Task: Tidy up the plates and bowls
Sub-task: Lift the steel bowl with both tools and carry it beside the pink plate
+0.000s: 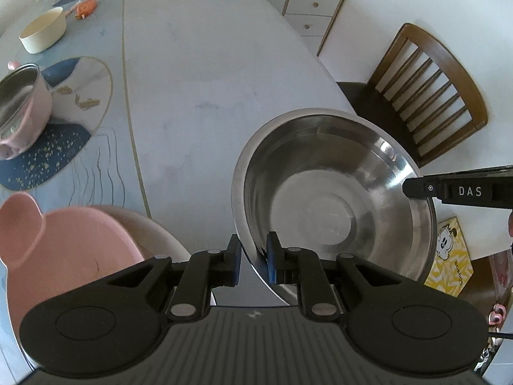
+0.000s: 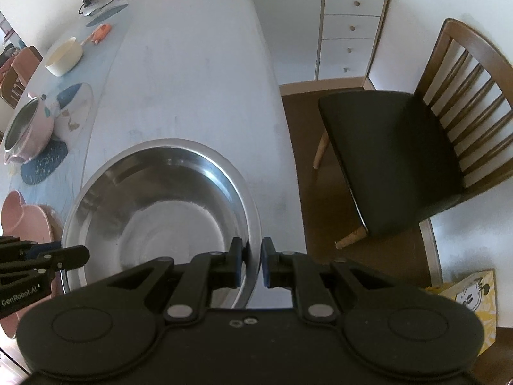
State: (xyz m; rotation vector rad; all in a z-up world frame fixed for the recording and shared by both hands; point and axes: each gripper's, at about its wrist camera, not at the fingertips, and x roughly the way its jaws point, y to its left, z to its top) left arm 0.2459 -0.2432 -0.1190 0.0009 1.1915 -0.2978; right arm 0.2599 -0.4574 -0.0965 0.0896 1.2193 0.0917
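Steel bowl (image 1: 333, 189) at the near right corner of the pale table (image 1: 198, 73), wide and shallow, tilted in the left wrist view. Gripped on two opposite sides: left gripper (image 1: 253, 258) closed on the near-left rim, one blue pad inside the wall and one outside; right gripper (image 2: 251, 264) clamped likewise on the right rim (image 2: 253, 224). Just left of the bowl, a pink plate with an ear-shaped handle (image 1: 64, 243), lying on a paler plate (image 1: 160, 234). Farther along the left side, a pink pot with a shiny inside (image 1: 22, 112) on a blue and white mat (image 1: 83, 96), then a cream pan (image 1: 43, 30). Beyond the table edge, a wooden chair with a dark seat (image 2: 394, 154) and a white chest of drawers (image 2: 352, 22).
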